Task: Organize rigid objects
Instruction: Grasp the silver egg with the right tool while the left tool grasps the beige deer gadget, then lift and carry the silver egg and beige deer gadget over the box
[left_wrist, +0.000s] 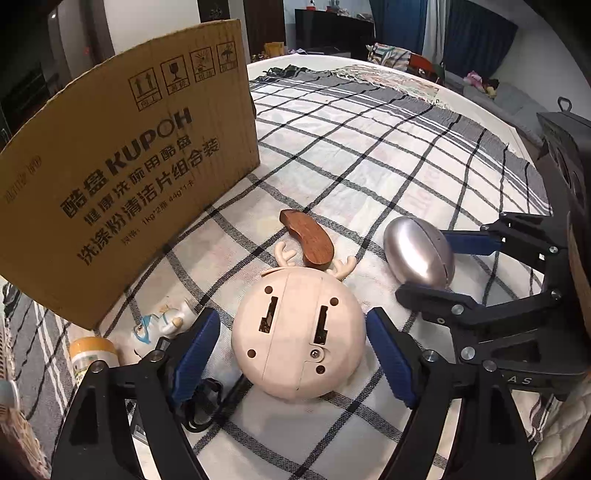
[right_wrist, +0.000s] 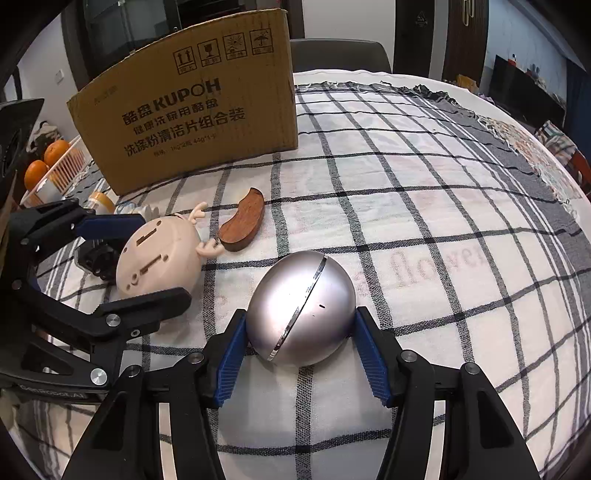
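A plaid-clothed surface carries a KUPOH cardboard box. Left tongs spread around the antlered beige toy; right tongs spread around the silver egg, pads barely apart from it.

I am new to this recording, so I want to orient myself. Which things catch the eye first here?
The silver egg-shaped object sits between the pads of the right hand-held gripper on the checked cloth. To its left, the open left hand-held gripper flanks a cream round toy with antlers. Behind both stands a cardboard box.
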